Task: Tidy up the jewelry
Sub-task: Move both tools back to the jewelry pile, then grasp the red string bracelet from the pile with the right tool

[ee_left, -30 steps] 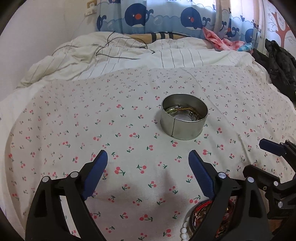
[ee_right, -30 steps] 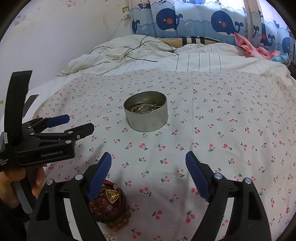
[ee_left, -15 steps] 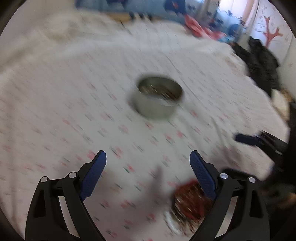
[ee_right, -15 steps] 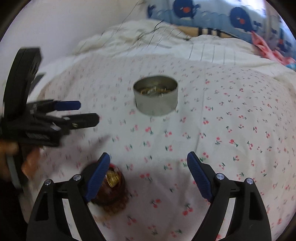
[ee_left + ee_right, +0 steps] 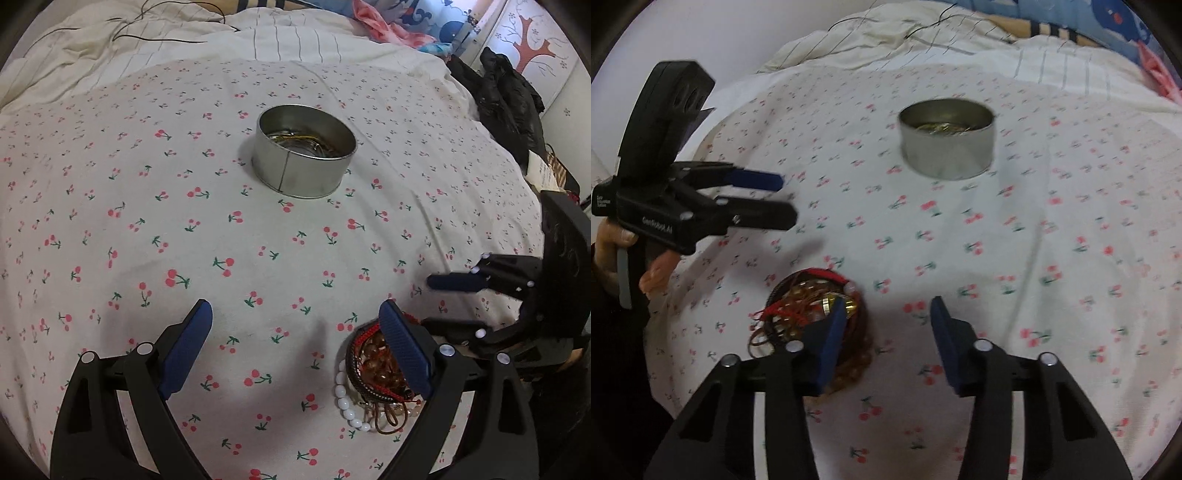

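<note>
Moved: both grippers tipped down toward the bracelets since a second ago.
Bed: cherry-print white bedsheet (image 5: 258,240).
Tin: round silver metal tin (image 5: 304,160), mid-bed, holding gold jewelry.
Left gripper (image 5: 295,341): jaws wide, empty.
Right gripper (image 5: 888,332): jaws wide, empty, over the pile.
Bracelets: tangled red-cord, amber-bead and white-bead bracelet pile (image 5: 373,373), near edge.

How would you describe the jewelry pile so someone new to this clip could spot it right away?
Start from the cherry-print bedsheet with the round metal tin standing on it. Nearer the cameras, the jewelry pile lies loose on the sheet, apart from the tin. It alone is a tangle: red cords, amber beads, a white bead string and a gold pendant.
</note>
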Demonstrator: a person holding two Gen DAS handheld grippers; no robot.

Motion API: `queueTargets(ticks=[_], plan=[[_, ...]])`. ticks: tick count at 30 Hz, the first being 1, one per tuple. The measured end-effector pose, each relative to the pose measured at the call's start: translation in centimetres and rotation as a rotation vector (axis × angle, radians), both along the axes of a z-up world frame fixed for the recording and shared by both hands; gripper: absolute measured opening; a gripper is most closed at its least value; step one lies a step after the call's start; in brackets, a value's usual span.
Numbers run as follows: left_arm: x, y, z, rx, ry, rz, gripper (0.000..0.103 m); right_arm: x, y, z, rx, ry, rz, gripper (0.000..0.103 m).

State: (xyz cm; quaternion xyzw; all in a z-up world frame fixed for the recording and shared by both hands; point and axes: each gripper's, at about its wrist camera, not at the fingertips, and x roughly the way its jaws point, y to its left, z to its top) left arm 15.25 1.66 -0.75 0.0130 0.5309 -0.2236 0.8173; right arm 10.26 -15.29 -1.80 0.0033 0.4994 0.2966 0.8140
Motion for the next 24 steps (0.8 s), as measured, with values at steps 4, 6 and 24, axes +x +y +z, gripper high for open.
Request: queueTargets(ticks=[4, 6, 24], plan=[[0.1, -0.3, -0.1, 0.042, -0.019, 0.015, 0.088, -0.5, 1.1, -0.3, 0.015, 0.021, 0.061, 0.027], [0.2, -0.1, -0.1, 0.055, -0.023, 0.031, 0.088, -0.7, 1.4, -0.4, 0.016, 0.016, 0.062, 0.022], [0.5, 0.7, 0.2, 0.044, -0.031, 0.073, 0.088, 0.5, 1.1, 1.5, 0.083, -0.110, -0.056, 0.093]])
